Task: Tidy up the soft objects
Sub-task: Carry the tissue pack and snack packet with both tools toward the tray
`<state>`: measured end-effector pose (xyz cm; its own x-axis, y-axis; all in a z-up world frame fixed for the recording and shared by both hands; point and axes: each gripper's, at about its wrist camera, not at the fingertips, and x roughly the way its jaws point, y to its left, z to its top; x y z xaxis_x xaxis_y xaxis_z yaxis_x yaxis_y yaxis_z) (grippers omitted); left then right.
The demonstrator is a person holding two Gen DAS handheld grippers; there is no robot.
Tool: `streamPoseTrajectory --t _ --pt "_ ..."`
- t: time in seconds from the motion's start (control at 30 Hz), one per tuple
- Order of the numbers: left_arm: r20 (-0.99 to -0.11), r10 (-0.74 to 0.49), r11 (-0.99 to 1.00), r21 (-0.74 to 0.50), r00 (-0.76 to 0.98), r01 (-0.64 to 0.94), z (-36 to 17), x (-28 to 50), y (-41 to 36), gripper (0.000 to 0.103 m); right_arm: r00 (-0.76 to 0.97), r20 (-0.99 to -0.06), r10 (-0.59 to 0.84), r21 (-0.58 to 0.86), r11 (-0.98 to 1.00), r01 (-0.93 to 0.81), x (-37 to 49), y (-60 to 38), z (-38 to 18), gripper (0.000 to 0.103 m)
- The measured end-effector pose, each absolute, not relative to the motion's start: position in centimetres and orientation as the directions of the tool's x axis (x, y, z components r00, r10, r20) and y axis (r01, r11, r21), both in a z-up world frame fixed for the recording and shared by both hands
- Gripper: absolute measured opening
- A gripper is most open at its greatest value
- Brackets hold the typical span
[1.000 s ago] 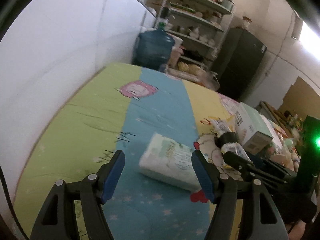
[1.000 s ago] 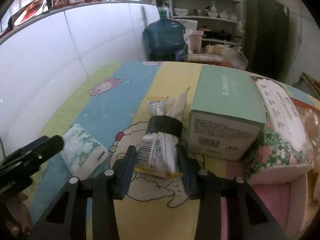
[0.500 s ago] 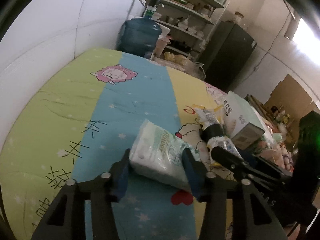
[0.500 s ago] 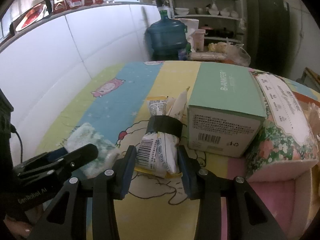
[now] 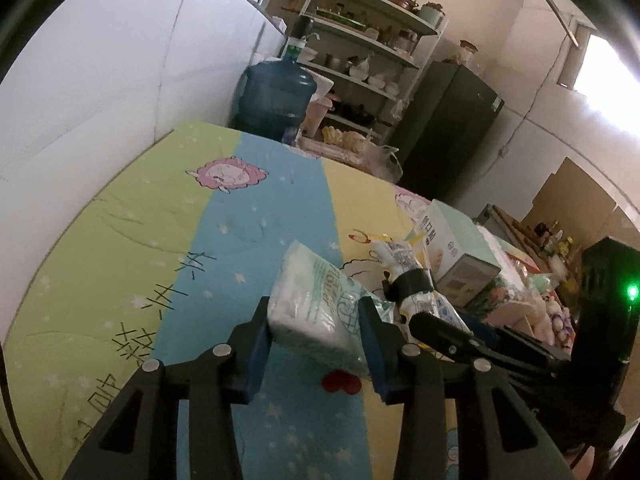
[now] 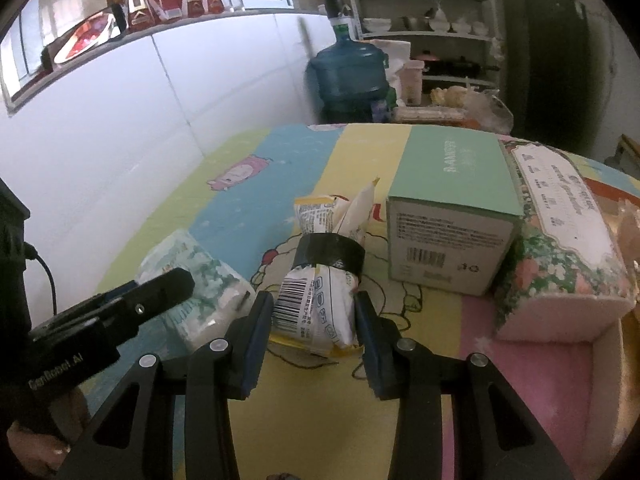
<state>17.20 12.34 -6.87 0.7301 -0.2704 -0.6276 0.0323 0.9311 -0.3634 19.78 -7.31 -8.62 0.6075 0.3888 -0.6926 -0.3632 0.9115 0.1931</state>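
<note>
A soft white tissue pack with green print (image 5: 312, 280) sits between the blue pads of my left gripper (image 5: 315, 320). Its jaws are closing and the pads press its sides, with the far end tilted up off the striped cartoon mat (image 5: 260, 208). In the right wrist view the same tissue pack (image 6: 192, 264) shows behind a left finger (image 6: 160, 292). My right gripper (image 6: 312, 302) is shut on a yellow-white snack packet (image 6: 332, 320) bound with a black tape band, which rests on the mat. The two grippers stand side by side.
A mint-green carton (image 6: 452, 184) lies just right of the packet, with a floral tissue pack (image 6: 560, 240) beyond it. A white wall borders the mat on the left. A blue water jug (image 5: 276, 100), shelves and a dark fridge stand past the far edge.
The left jaws went from wide apart around the tissue pack to pressing on it, and the pack's far end has tipped up. The right gripper and its packet stayed put.
</note>
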Motion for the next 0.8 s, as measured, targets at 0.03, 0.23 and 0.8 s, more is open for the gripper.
streamPoseTrajectory --t 0.03,0.23,0.8 --pt "-0.624 -0.269 0.931 -0.364 0.733 0.032 -6.6 17.0 12.3 0.042 0.608 -0.690 0.392 0.194 0.910 -0.366 19.6 -7.4 -8.4 0.042" --pt "-0.603 -0.257 0.934 -0.357 0.756 0.033 -5.2 15.8 12.1 0.042 0.630 -0.657 0.415 0.198 0.900 -0.388 17.9 -8.0 -6.7 0.042" --pt "-0.563 -0.235 0.952 -0.296 0.792 0.073 -1.8 13.8 8.7 0.042 0.688 -0.565 0.456 0.219 0.887 -0.407 14.0 -11.7 -2.8 0.041"
